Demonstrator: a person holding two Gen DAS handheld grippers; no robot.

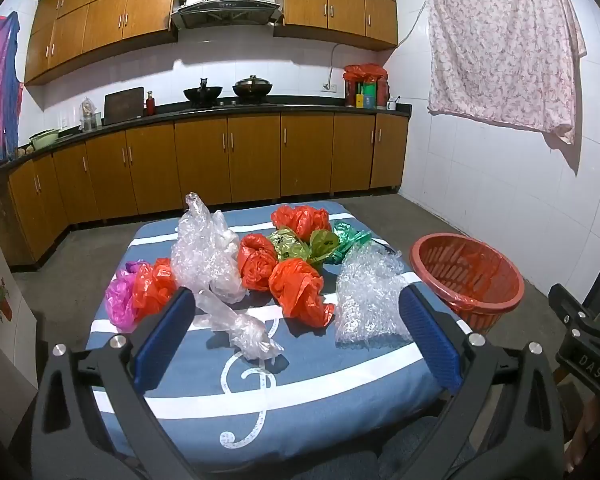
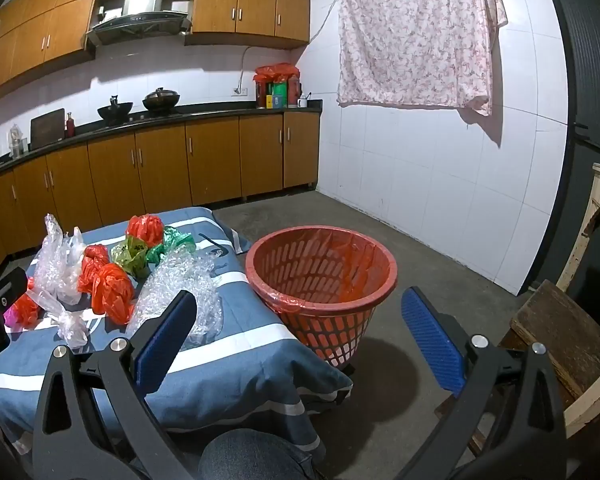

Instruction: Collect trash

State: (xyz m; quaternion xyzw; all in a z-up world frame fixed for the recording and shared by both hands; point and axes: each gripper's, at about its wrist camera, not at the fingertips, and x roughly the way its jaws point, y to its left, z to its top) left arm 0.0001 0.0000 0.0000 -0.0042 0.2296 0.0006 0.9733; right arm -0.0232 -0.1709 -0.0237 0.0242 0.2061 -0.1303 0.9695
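Left tongs point(image 1: 296, 336): jaws wide apart, empty.
Right tongs point(image 2: 300, 336): jaws wide apart, empty.
Clear bag point(image 1: 240, 326): between left jaws, ahead.
Crumpled bags point(image 1: 296, 288): farther ahead.
Basket point(image 2: 320, 272): ahead of right tongs.

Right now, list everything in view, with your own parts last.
orange-red bags: four, crumpled, on the table
pink bag: one, table's left edge
green bags: three, far side of the table
bubble wrap: two clear pieces, left and right
clear bag: one, nearest the front
basket: one, red, lined, on the floor right of the table
tablecloth: one, blue with white stripes
woks: two, dark, on the stove
floral cloth: one, pink, on the wall
left hand-held gripper: open, empty
right hand-held gripper: open, empty
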